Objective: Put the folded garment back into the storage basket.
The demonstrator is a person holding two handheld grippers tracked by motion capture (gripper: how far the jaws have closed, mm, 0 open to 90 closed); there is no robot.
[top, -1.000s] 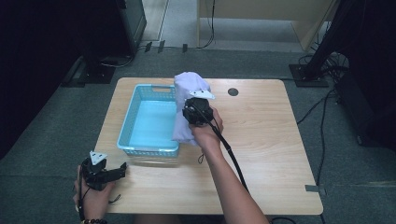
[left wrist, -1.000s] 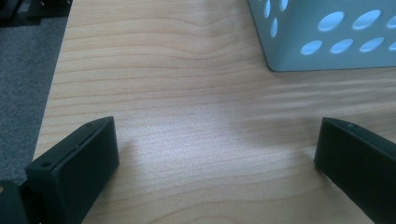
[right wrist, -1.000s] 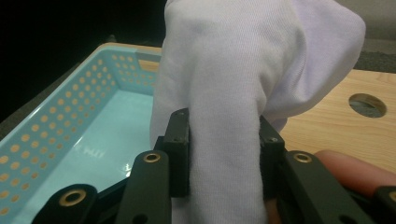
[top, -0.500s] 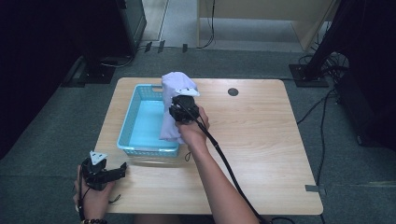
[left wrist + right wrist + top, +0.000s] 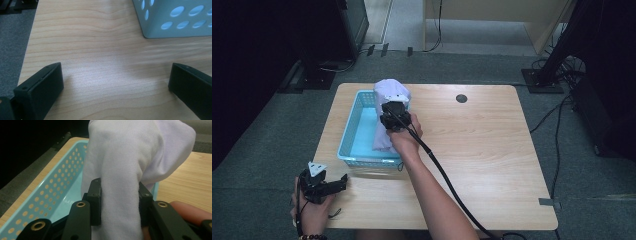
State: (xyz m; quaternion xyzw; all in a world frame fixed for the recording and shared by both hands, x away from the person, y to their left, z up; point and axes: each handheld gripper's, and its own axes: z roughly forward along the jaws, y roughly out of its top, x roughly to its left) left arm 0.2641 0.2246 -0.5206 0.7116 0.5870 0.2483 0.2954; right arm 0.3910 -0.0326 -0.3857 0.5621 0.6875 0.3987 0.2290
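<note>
Leftward across the frame, the right gripper (image 5: 394,116) has carried the white cloth (image 5: 388,100) from the basket's right rim to a spot over the light-blue basket (image 5: 354,132) at centre left. Its jaws pinch a fold of the cloth, which hangs partly inside; release probably comes next. At lower left, the left gripper (image 5: 323,186) is unmoved, jaws wide and empty over the worktop (image 5: 482,150).

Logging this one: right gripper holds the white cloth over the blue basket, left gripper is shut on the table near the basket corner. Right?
Not quite. The left gripper is open: the left gripper view shows its jaws wide apart over bare table. The right gripper does hold the white cloth over the blue basket.
</note>
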